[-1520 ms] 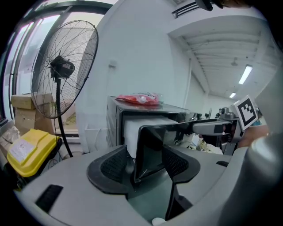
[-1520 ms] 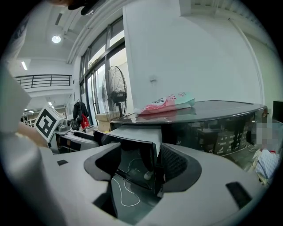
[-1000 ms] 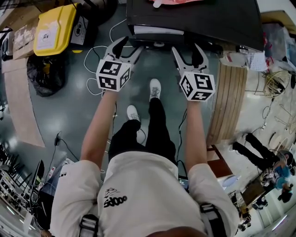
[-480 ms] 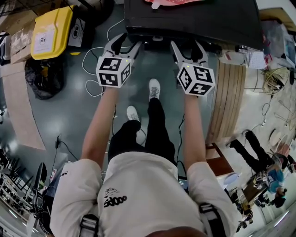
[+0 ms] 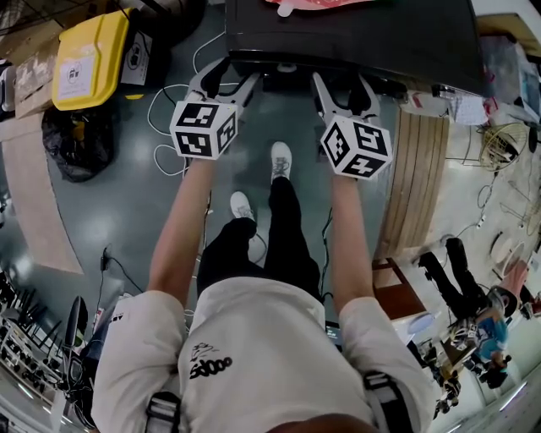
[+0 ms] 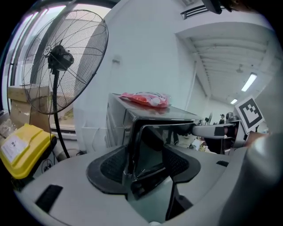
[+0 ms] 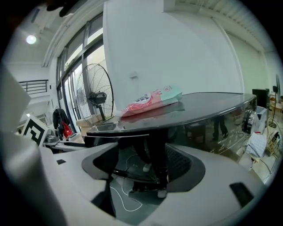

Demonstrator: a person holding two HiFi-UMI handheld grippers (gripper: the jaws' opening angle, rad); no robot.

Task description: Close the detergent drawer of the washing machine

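The black washing machine [image 5: 355, 34] fills the top of the head view, a pink packet [image 5: 313, 4] on its lid. My left gripper [image 5: 230, 76] and right gripper [image 5: 342, 83] both sit at its front edge, jaws spread. In the left gripper view the drawer's dark glossy front [image 6: 150, 145] stands just beyond the open left gripper [image 6: 148, 163], pads not pressing it. In the right gripper view the drawer [image 7: 106, 128] still juts slightly from the machine's left corner, and the right gripper [image 7: 143, 170] holds nothing.
A yellow lidded box [image 5: 84, 55] and a black bag [image 5: 80, 139] lie on the floor at left, with white cables [image 5: 173, 127] near the machine. Wooden boards [image 5: 418, 186] stand at right. A tall fan [image 6: 62, 57] is left of the machine. The person's shoes [image 5: 283, 161] are below the grippers.
Both grippers have edged closer to the machine's front. The pale strip of drawer that showed under the lid's edge a second ago is no longer visible in the head view.
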